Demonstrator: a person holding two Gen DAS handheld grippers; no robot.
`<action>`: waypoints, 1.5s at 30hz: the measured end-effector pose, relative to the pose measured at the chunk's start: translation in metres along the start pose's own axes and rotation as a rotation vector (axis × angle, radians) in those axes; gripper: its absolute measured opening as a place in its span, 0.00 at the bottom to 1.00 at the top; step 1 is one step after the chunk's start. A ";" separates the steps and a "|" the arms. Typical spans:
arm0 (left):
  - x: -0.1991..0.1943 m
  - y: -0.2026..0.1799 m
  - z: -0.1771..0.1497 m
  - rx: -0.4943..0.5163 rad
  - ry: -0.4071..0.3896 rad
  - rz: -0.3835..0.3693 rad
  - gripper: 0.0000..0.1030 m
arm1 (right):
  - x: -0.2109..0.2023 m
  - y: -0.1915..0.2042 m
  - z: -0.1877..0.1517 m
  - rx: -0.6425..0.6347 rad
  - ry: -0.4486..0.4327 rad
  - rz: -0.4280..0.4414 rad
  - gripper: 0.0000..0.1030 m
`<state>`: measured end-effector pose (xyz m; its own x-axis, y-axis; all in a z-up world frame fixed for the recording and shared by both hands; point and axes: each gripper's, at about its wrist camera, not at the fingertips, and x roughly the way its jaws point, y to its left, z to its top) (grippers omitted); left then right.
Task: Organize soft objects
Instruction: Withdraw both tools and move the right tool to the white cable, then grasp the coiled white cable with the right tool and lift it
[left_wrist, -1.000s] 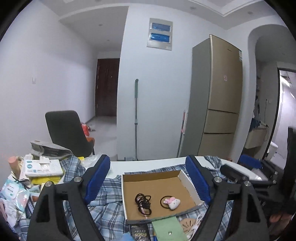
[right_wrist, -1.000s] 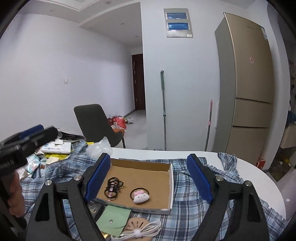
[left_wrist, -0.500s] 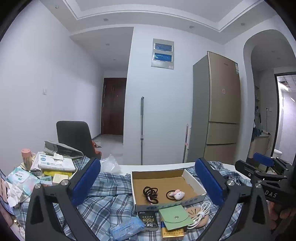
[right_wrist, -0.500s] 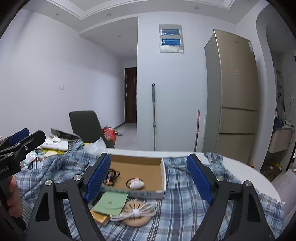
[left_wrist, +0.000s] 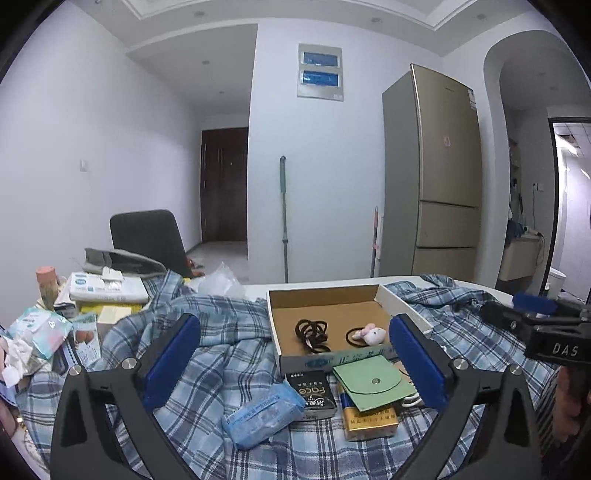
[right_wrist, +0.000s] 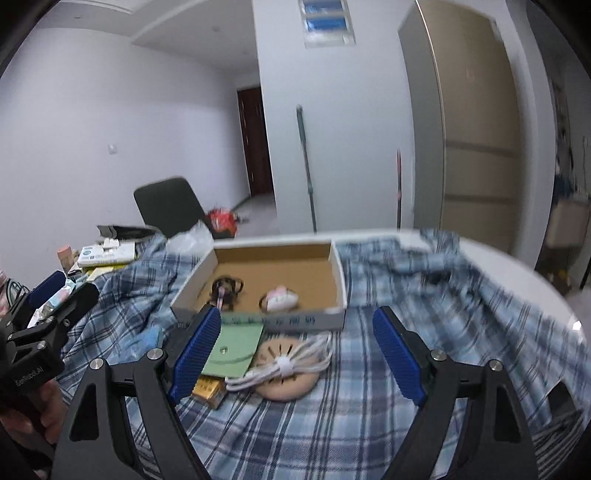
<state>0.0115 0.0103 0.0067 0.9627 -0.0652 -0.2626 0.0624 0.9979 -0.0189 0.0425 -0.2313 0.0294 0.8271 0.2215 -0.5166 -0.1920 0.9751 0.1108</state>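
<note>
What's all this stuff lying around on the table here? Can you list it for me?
Cardboard box: one, brown inside, white walls, on the cloth.
Hair ties: black bunch, in the box, left.
Plush hair tie: one, pink-white, in the box, right.
Plaid cloth: blue-white, covering the table.
Green pouch: one, before the box.
Tissue pack: one, blue, nearest.
White cable: coiled, on a beige disc.
Left tool: open, blue pads.
Right tool: open, blue pads.
</note>
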 end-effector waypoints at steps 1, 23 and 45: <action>0.001 0.001 -0.001 -0.004 0.004 -0.002 1.00 | 0.005 -0.001 -0.001 0.007 0.025 -0.004 0.81; 0.022 0.017 -0.008 -0.081 0.098 -0.002 1.00 | 0.111 0.002 -0.020 0.050 0.426 -0.002 0.59; 0.027 0.021 -0.011 -0.100 0.127 0.000 1.00 | 0.076 0.010 -0.006 -0.113 0.413 0.058 0.22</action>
<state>0.0358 0.0298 -0.0109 0.9212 -0.0710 -0.3825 0.0294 0.9931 -0.1134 0.1003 -0.2051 -0.0138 0.5364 0.2317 -0.8115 -0.3077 0.9491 0.0676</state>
